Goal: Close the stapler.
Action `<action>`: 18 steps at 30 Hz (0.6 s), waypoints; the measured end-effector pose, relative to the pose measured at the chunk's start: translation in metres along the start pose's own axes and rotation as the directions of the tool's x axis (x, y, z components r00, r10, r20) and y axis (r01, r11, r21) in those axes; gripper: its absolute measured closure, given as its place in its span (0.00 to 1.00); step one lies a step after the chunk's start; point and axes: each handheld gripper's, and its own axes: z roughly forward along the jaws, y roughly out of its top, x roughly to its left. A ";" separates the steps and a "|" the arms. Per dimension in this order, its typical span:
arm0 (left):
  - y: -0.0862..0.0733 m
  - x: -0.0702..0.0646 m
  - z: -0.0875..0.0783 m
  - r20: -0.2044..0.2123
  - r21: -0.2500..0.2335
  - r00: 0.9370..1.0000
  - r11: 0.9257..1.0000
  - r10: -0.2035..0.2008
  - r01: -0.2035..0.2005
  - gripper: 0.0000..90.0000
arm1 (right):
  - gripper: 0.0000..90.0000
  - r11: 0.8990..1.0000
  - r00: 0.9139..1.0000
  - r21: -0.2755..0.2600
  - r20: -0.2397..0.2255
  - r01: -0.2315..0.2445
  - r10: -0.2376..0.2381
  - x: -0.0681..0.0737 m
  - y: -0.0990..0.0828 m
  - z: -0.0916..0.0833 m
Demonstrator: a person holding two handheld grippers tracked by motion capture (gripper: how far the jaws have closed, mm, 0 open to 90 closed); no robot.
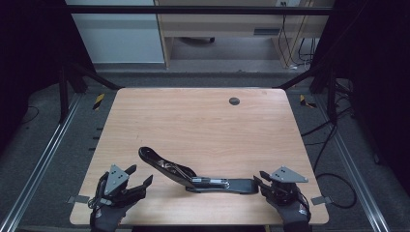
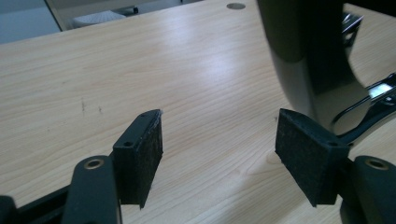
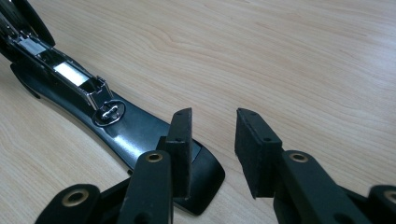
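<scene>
A black stapler [image 1: 193, 176] lies swung open on the wooden table [image 1: 203, 121], near the front edge. Its top arm rises toward the left and its flat base points right. My left gripper [image 1: 139, 175] rests at the front left, just left of the raised arm, jaws wide apart over bare wood. In the left gripper view the glossy stapler arm [image 2: 317, 60] looms beyond the right pad [image 2: 303, 154], and the gripper [image 2: 219, 116] holds nothing. My right gripper [image 3: 215, 114] is open at the base's end [image 3: 135, 130]; one jaw stands over that end, the other over the table.
A round dark cable hole [image 1: 234, 101] sits near the table's far edge. Metal frame rails run along both sides of the table, with cables on the floor at the right. Furniture stands beyond the far edge.
</scene>
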 end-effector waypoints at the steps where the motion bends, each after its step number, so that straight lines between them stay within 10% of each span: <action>1: 0.001 -0.001 -0.001 0.005 -0.008 1.000 1.000 -0.002 0.002 0.35 | 0.75 1.000 1.000 0.007 -0.002 0.004 -0.004 0.001 -0.001 0.001; 18: 0.016 -0.016 -0.015 0.033 -0.092 0.999 0.996 0.005 -0.002 0.33 | 0.74 0.999 1.000 0.040 -0.027 0.010 -0.009 0.005 -0.002 0.006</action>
